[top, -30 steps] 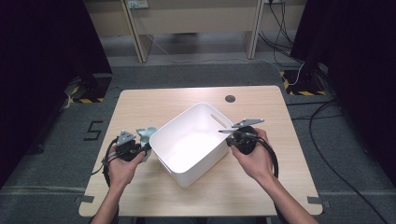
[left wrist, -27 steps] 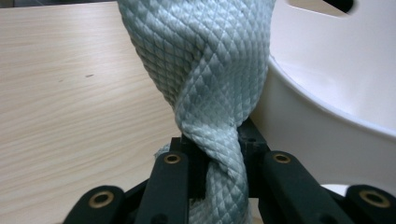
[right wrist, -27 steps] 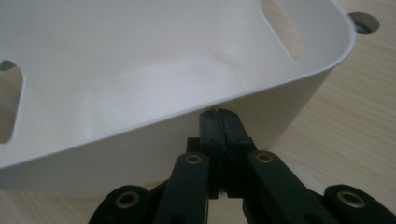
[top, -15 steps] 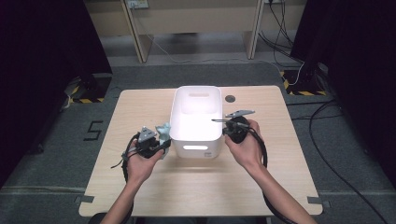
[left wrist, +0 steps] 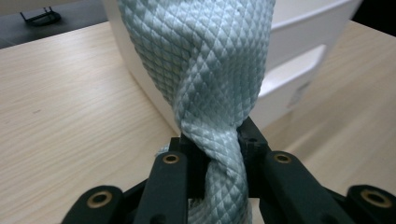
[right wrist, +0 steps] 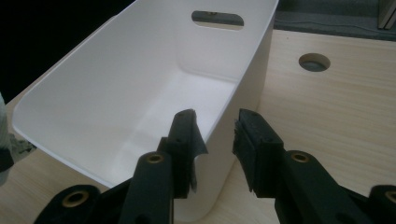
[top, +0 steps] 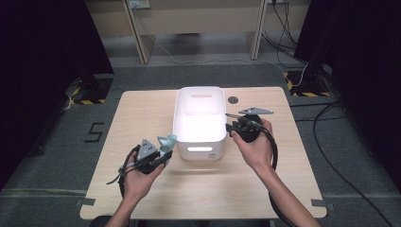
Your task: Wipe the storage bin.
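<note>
The left tool [top: 163, 150] pinches a pale blue woven strap [left wrist: 205, 84] just beside the white tub [top: 199, 124], which now sits straight on the tabletop [top: 142, 111]. The right tool [right wrist: 215, 135] has just been opening, spread around the tub's wall, letting go; the strap can likely go in next

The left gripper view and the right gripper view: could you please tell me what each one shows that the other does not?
The left gripper view alone shows the pale woven cloth in close-up, twisted and clamped in the left gripper. The right gripper view alone shows the inside of the white bin, its handle slot, the round hole in the table and the right gripper, jaws straddling the bin's rim, just opened. Both share the bin and the wooden table.
</note>
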Demonstrator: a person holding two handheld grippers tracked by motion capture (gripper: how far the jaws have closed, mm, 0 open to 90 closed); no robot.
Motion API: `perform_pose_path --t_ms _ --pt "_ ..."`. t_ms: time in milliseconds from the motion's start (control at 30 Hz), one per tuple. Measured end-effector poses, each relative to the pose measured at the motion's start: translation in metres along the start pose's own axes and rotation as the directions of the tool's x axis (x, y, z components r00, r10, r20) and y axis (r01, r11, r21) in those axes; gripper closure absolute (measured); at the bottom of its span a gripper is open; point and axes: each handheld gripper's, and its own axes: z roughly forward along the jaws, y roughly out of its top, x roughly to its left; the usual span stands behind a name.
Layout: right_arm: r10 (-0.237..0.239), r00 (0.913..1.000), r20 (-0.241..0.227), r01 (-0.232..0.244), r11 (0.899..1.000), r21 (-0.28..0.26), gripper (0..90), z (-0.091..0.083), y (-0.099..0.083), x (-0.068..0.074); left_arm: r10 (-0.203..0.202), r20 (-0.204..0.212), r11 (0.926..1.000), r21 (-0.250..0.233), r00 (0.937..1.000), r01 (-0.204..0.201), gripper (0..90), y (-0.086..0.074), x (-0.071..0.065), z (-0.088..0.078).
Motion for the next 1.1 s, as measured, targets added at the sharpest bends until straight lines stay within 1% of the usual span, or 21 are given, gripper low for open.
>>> perform_pose_path --t_ms 133,167,233,300,367,433,500,533,633,767,867,967,1100 --pt "-0.005 1.0000 0.001 0.005 1.000 0.019 66.6 0.006 -0.002 0.004 0.020 0.008 0.9998 0.008 0.9998 -0.020 76.6 -0.001 -0.007 0.003" --pt "-0.012 0.9999 0.003 0.012 1.000 0.025 66.8 0.006 -0.003 0.005 0.018 0.013 0.9998 0.013 0.9998 -0.018 76.7 -0.001 -0.008 0.006" --pt "-0.016 0.9999 0.005 0.016 0.999 0.034 67.1 0.009 -0.005 0.006 0.014 0.011 0.9994 0.033 0.9998 -0.014 76.7 -0.001 -0.009 0.012" --pt "-0.021 0.9998 0.007 0.020 0.999 0.044 67.6 0.011 -0.007 0.007 0.005 0.014 0.9990 0.044 0.9999 -0.005 76.7 -0.001 -0.010 0.016" --pt "-0.027 0.9996 0.006 0.027 0.998 0.054 68.2 0.014 -0.008 0.007 0.000 0.006 0.9983 0.058 1.0000 0.000 76.8 0.000 -0.012 0.019" --pt "-0.030 0.9996 -0.002 0.030 0.998 0.059 68.9 0.016 -0.010 0.008 -0.019 0.004 0.9973 0.071 0.9998 0.019 76.8 0.000 -0.012 0.023" --pt "-0.042 0.9991 0.001 0.042 0.997 0.060 69.2 0.017 -0.010 0.010 -0.018 0.005 0.9961 0.087 0.9998 0.018 76.8 0.000 -0.012 0.026" --pt "-0.052 0.9986 0.006 0.052 0.997 0.058 69.3 0.018 -0.010 0.010 -0.024 0.007 0.9957 0.089 0.9997 0.023 76.8 0.000 -0.013 0.028" --pt "-0.054 0.9985 0.006 0.053 0.997 0.053 69.9 0.018 -0.010 0.011 -0.038 0.010 0.9933 0.109 0.9992 0.036 76.8 -0.001 -0.012 0.034" --pt "-0.061 0.9981 0.008 0.060 0.997 0.051 70.1 0.018 -0.010 0.011 -0.066 0.012 0.9907 0.120 0.9978 0.064 76.8 -0.002 -0.013 0.040" --pt "-0.057 0.9983 0.010 0.057 0.997 0.053 69.8 0.018 -0.010 0.011 -0.081 0.011 0.9893 0.123 0.9967 0.079 76.8 -0.002 -0.013 0.042" --pt "-0.057 0.9984 0.009 0.056 0.997 0.054 69.7 0.019 -0.010 0.011 -0.086 0.012 0.9882 0.128 0.9962 0.084 76.8 -0.002 -0.013 0.043" --pt "-0.062 0.9980 0.012 0.061 0.997 0.054 69.6 0.019 -0.010 0.011 -0.099 0.017 0.9877 0.123 0.9950 0.096 76.8 -0.001 -0.013 0.042"
